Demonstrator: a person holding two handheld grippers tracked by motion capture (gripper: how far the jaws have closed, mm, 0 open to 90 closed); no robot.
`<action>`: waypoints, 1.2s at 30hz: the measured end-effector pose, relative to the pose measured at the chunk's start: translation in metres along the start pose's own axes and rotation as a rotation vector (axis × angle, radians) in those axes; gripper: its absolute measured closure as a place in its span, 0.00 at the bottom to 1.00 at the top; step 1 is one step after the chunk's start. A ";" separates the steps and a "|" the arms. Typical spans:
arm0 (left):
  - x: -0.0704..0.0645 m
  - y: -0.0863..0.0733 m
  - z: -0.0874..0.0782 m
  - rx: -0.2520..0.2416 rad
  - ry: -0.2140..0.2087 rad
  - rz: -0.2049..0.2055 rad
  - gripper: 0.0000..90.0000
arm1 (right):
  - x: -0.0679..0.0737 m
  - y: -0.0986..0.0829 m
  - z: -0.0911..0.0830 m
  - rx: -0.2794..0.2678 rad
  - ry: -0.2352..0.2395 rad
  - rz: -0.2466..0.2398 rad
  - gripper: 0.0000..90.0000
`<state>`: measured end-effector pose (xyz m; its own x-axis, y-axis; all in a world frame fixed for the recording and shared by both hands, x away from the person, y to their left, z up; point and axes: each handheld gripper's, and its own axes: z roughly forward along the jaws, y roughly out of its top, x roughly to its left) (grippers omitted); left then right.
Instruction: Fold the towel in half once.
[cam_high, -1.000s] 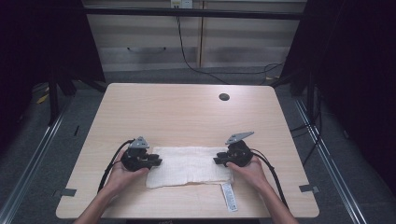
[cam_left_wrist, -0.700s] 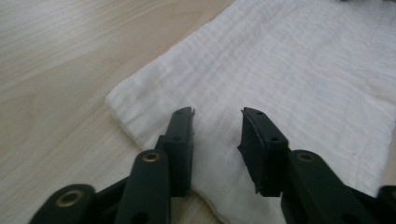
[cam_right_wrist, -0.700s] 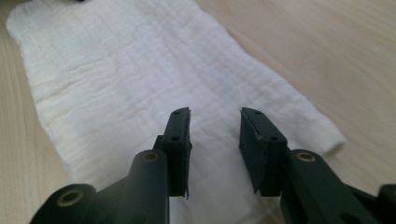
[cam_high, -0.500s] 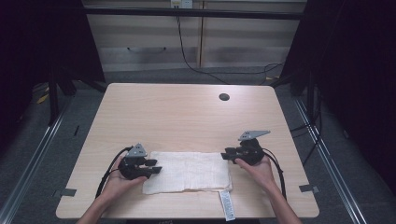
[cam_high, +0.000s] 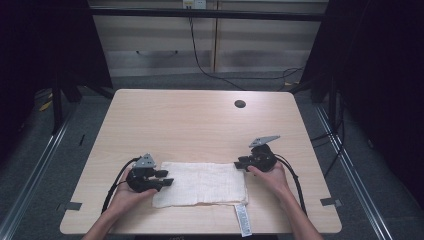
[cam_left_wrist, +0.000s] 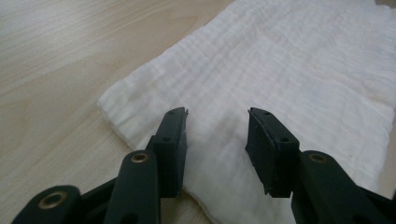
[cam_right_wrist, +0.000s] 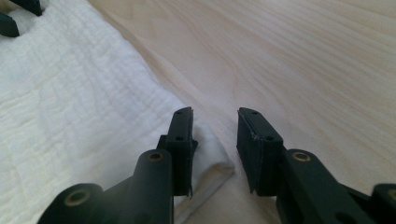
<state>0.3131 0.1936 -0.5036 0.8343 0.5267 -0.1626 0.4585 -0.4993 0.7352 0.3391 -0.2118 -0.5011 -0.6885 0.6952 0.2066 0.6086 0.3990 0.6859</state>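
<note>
High view: white cloth (cam_high: 200, 183) flat on bench (cam_high: 200, 125), near front edge, label (cam_high: 242, 220) trailing off its front right corner. Left claw (cam_high: 166, 177) released, over left edge; right claw (cam_high: 241, 163) released, straddling far right corner. Probably about to pinch both ends; next calls for closing on fabric, not wood. Fold layers hard to make out; label text unreadable.
</note>
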 end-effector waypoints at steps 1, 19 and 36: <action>-0.001 0.000 0.000 0.006 0.004 0.001 0.64 | 0.001 -0.001 0.000 0.010 -0.015 -0.011 0.75; 0.012 0.008 -0.010 -0.056 -0.051 -0.117 0.55 | -0.001 -0.008 -0.003 0.001 0.022 -0.018 0.96; 0.052 0.026 0.005 -0.028 0.037 -0.105 0.63 | 0.000 -0.007 -0.002 -0.004 0.014 -0.020 0.96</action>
<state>0.3700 0.2046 -0.4966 0.7699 0.6006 -0.2159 0.5338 -0.4206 0.7335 0.3342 -0.2158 -0.5045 -0.7060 0.6786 0.2026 0.5933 0.4105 0.6925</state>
